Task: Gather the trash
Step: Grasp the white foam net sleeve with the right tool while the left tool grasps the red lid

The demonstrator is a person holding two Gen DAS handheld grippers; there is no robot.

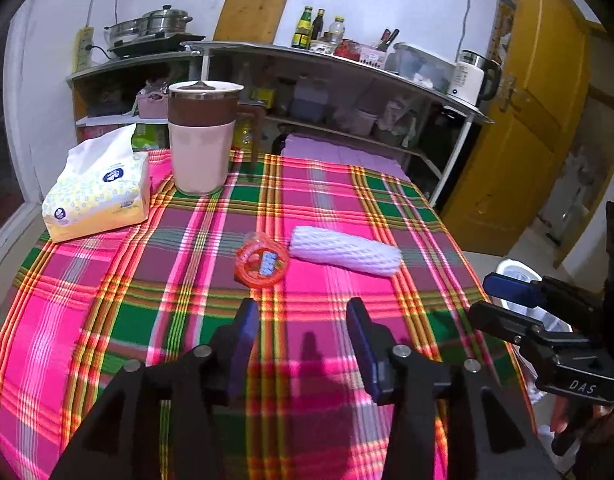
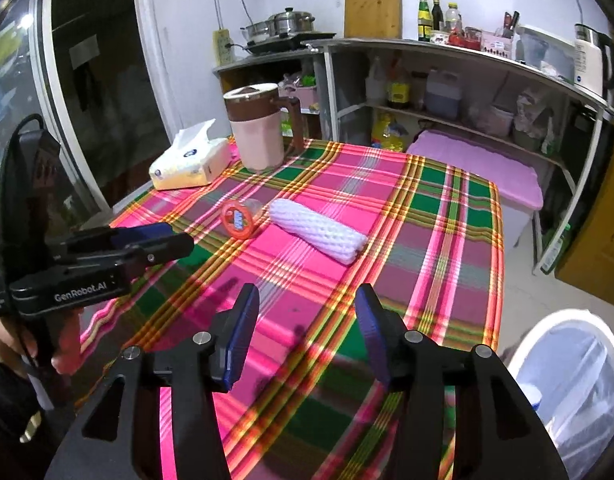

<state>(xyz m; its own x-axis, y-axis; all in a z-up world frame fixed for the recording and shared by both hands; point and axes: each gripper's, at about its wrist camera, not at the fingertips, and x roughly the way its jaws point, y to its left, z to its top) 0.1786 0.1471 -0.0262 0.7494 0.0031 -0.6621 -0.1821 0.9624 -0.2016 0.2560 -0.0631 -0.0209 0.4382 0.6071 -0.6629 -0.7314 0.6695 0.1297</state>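
On the plaid tablecloth (image 1: 107, 300) lie a small clear cup on its side with an orange printed lid (image 1: 261, 259) (image 2: 239, 218) and, just right of it, a white foam net sleeve (image 1: 345, 250) (image 2: 317, 230). My left gripper (image 1: 303, 312) hovers over the cloth short of the cup, jaws open and empty. My right gripper (image 2: 307, 300) is open too, empty, over the near right part of the table. Each gripper shows in the other's view: the right gripper (image 1: 483, 296) at the right edge, the left gripper (image 2: 179, 236) at the left. A white-rimmed lined bin (image 2: 571, 384) (image 1: 515, 269) stands on the floor at the table's right.
A tissue pack (image 1: 95, 196) (image 2: 191, 162) and a pink-and-brown jug (image 1: 203, 136) (image 2: 257, 128) stand at the far left of the table. Behind are metal shelves (image 1: 347, 60) with bottles, pots and a kettle, a purple-covered box (image 2: 475, 164) and a yellow door (image 1: 527, 120).
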